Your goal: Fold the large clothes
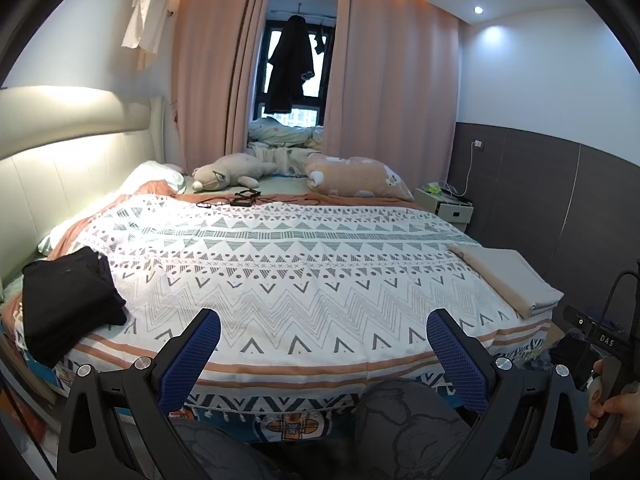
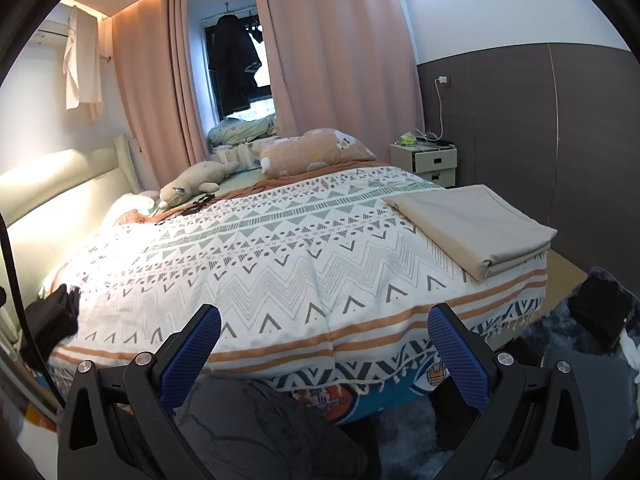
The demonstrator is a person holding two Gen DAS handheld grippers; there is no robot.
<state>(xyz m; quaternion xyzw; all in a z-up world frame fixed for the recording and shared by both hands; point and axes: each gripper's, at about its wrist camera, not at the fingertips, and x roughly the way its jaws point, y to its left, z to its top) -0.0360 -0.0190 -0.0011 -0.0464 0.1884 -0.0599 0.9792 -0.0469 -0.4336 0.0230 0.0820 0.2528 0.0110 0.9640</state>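
Observation:
A folded black garment (image 1: 68,300) lies at the near left corner of the bed; the right wrist view shows it at its far left (image 2: 52,320). A folded beige cloth (image 1: 508,280) lies at the near right corner and is larger in the right wrist view (image 2: 476,224). My left gripper (image 1: 323,354) is open and empty, held in front of the bed's near edge. My right gripper (image 2: 324,354) is open and empty, also off the near edge; its body shows in the left wrist view (image 1: 600,344).
The bed carries a white patterned cover (image 1: 300,272) with zigzags. A plush toy (image 1: 232,172), a peach pillow (image 1: 356,178) and black cables (image 1: 244,199) lie at the far end. A nightstand (image 2: 424,160) stands at the right wall. My knees (image 1: 400,420) are below.

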